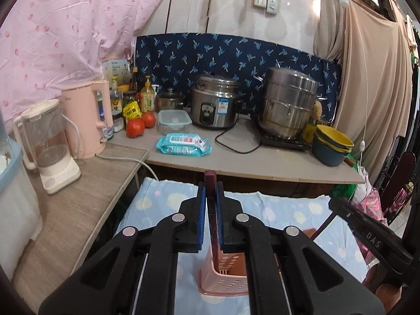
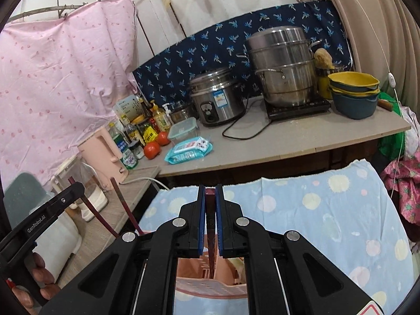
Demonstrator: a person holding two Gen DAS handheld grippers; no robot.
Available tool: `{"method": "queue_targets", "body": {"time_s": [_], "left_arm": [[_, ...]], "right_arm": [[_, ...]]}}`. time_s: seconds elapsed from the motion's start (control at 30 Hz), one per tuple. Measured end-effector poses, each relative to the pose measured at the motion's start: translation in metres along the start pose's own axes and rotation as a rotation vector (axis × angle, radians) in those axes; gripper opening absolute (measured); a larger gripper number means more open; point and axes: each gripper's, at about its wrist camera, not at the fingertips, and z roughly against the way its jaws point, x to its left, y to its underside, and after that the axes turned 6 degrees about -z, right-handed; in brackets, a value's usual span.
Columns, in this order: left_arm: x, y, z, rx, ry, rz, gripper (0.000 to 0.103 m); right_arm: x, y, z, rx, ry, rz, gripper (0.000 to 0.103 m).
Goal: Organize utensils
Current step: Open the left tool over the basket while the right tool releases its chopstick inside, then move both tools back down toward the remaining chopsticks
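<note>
- The left gripper (image 1: 210,191) pinches a dark reddish-brown chopstick (image 1: 210,181) between its blue pads; the stick's squared end pokes out at 12 o'clock past the fingertips, and its shaft runs down toward a pink slotted utensil basket (image 1: 223,281).
- The right gripper (image 2: 210,193) is likewise pressed together on a second dark red chopstick (image 2: 210,220), whose narrow end dips into the pink basket (image 2: 210,286) at 6 o'clock.
- The basket stands on a pale blue cloth (image 2: 328,210) printed with pastel circles.
- In the right wrist view, two more dark sticks (image 2: 126,204) slant at about 9 o'clock beside the other tool's black frame, lettered "GenRobot.AI".
- In the left wrist view the other tool at 4 o'clock bears the letters "DAS".
- Labels on the rice cooker (image 1: 214,105), the teal wipes pack (image 1: 183,144) and the bottles (image 1: 147,97) are too small to read.
- The basket's inside is mostly hidden behind the black fingers; a hand (image 2: 36,278) is cut off at 8 o'clock.
</note>
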Motion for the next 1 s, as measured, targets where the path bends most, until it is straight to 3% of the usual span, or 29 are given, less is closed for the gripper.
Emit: {"method": "queue_targets", "body": {"time_s": [0.2,0.37,0.4,0.47,0.53,0.77,1.0], "left_arm": [[-0.002,0.010,-0.009,0.033,-0.011,-0.003,0.008],[-0.002,0.015,-0.007,0.033,-0.035,-0.020,0.010],[-0.002,0.016,-0.005,0.032,-0.039,-0.023,0.012],[-0.001,0.017,-0.002,0.030,-0.047,-0.018,0.030],[0.001,0.017,0.002,0.023,-0.058,-0.008,0.041],[0.001,0.021,0.025,0.012,-0.078,-0.007,0.056],[-0.003,0.041,0.057,0.020,-0.073,-0.015,0.057]], "right_arm": [[-0.003,0.003,0.000,0.001,0.013,0.005,0.008],[-0.011,0.003,0.009,-0.022,0.034,-0.033,0.028],[-0.012,0.003,0.013,-0.030,0.033,-0.042,0.031],[-0.014,0.003,0.022,-0.050,0.031,-0.055,0.041],[-0.013,0.003,0.030,-0.063,0.026,-0.056,0.044],[-0.007,0.011,0.065,-0.077,-0.002,-0.042,0.046],[0.003,0.045,0.098,-0.061,0.048,0.029,0.047]]}}
